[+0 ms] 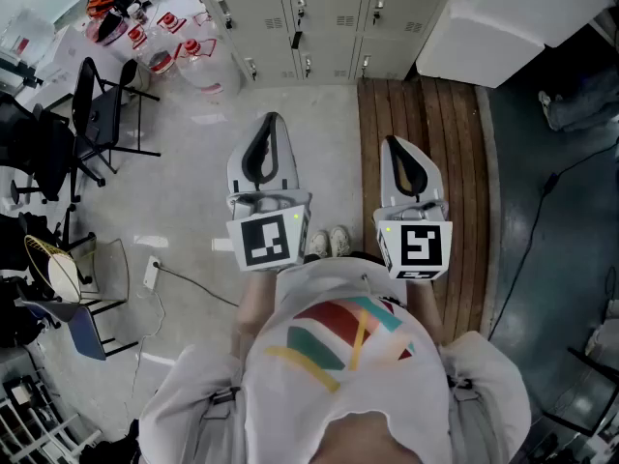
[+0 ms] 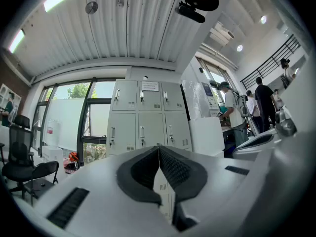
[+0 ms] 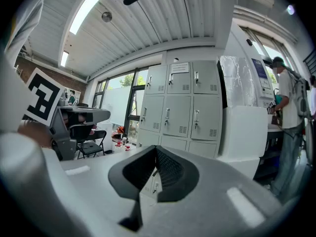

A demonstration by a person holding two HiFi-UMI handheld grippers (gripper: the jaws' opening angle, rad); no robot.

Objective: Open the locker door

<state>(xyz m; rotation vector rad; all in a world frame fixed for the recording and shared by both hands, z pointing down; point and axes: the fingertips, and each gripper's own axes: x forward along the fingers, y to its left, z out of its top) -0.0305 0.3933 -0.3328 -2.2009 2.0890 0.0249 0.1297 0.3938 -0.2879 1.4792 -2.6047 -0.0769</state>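
Note:
A bank of grey lockers stands ahead of me, its doors all closed, each with a small handle. It also shows in the left gripper view and the right gripper view, still some distance off. My left gripper is held out in front of my body, jaws shut and empty. Beside it, over the wooden strip, my right gripper is also shut with nothing between its pads. Neither gripper touches the lockers.
A large white box stands right of the lockers. A wooden floor strip runs toward them. Black chairs and red-and-white containers are at the left, with a power strip and cable on the floor. People stand at the right.

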